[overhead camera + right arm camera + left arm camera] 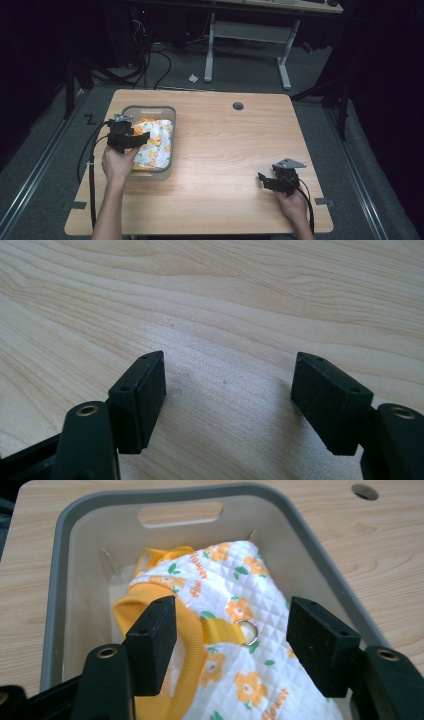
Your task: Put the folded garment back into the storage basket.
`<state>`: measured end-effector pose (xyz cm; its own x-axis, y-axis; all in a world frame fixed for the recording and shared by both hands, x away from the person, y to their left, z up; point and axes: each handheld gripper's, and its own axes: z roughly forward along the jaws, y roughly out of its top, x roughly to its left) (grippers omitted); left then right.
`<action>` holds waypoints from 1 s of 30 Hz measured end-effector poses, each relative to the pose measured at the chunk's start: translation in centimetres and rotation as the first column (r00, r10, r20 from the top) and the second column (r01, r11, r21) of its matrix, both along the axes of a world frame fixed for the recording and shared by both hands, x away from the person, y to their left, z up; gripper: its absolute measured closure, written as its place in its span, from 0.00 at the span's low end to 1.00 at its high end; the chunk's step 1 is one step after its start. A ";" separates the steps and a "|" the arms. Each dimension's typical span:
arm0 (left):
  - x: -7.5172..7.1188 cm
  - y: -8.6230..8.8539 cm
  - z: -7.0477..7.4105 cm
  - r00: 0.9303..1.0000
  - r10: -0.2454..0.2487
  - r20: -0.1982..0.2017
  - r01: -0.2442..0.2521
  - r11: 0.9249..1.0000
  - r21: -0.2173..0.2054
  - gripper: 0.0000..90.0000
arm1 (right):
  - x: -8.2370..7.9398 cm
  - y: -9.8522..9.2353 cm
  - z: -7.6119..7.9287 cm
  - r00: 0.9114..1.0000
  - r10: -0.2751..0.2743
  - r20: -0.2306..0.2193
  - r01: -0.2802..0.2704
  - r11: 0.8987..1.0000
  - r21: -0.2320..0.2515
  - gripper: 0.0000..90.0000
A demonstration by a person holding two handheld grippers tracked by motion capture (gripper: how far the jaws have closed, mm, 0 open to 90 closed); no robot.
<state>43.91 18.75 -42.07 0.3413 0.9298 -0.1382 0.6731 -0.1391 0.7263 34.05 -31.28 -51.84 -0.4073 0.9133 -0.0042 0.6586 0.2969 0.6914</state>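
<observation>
Currently left gripper (230, 625) is hanging open over the garment (235, 645), which is lying in the grey bin (60, 580) between and under its pads, unpinched. Risk: ring or yellow trim snagging a pad, dragging cloth out. Right gripper (227, 390) is gaping over bare table (225, 290); the high view is placing it well apart.

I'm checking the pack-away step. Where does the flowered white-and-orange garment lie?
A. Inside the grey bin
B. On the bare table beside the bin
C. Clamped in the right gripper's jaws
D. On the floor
A: the garment lies inside the grey bin, below the left gripper with its jaws apart.
</observation>
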 end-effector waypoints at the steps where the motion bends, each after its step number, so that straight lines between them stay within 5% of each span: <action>1: -0.2 -0.2 0.2 1.000 -0.005 0.008 0.005 1.000 -0.003 0.41 | 0.0 0.0 0.0 1.000 0.000 0.000 0.000 1.000 0.001 0.34; 10: -1.8 -2.0 1.6 0.996 -0.056 0.073 0.057 0.998 -0.020 0.43 | 0.0 0.0 0.0 1.000 0.000 0.000 0.000 1.000 0.000 0.34; 19: -3.2 -4.4 2.8 0.984 -0.122 0.127 0.125 0.992 -0.018 0.42 | 0.0 0.0 0.0 1.000 0.000 0.000 0.000 1.000 0.000 0.34; 30: -4.1 -6.8 3.3 0.972 -0.183 0.149 0.190 0.981 -0.031 0.41 | 0.0 0.0 0.0 1.000 0.000 0.000 0.000 1.000 0.001 0.34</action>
